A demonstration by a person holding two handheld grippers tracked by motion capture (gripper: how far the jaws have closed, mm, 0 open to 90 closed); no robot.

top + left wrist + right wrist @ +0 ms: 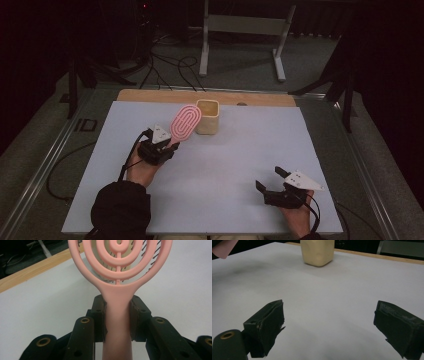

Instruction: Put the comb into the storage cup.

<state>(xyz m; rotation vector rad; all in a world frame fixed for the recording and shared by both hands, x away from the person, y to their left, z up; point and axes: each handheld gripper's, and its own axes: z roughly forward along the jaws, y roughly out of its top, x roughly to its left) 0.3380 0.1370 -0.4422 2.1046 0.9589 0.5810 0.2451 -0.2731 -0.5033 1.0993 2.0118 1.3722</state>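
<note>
Standing near the far edge of the white table [225, 165], a cream square cup [208, 116] shows its open mouth in the high view; what it holds inside cannot be told. The left gripper [167, 145] sits toward the table's left side with its jaws clamped on the handle of a pink hairbrush [185, 122], whose oval head tilts up and away until it overlaps the cup's left side. The right gripper [270, 181] rests near the near right corner, its jaws spread wide with nothing between them. A bare wooden strip [150, 95] runs along the far edge behind the white surface.

From the left gripper view, the pink hairbrush [117, 302] rises straight out of the jaws, both pads pressed against the narrow handle. Dark bristles show through the ringed head, and the cream square cup [100, 275] lies behind it, mostly covered.

From the right gripper view, the two black jaws stand far apart over bare table [324, 315]. The cream square cup [317, 252] stands well beyond them, with a pink corner of the brush at the upper left.
</note>
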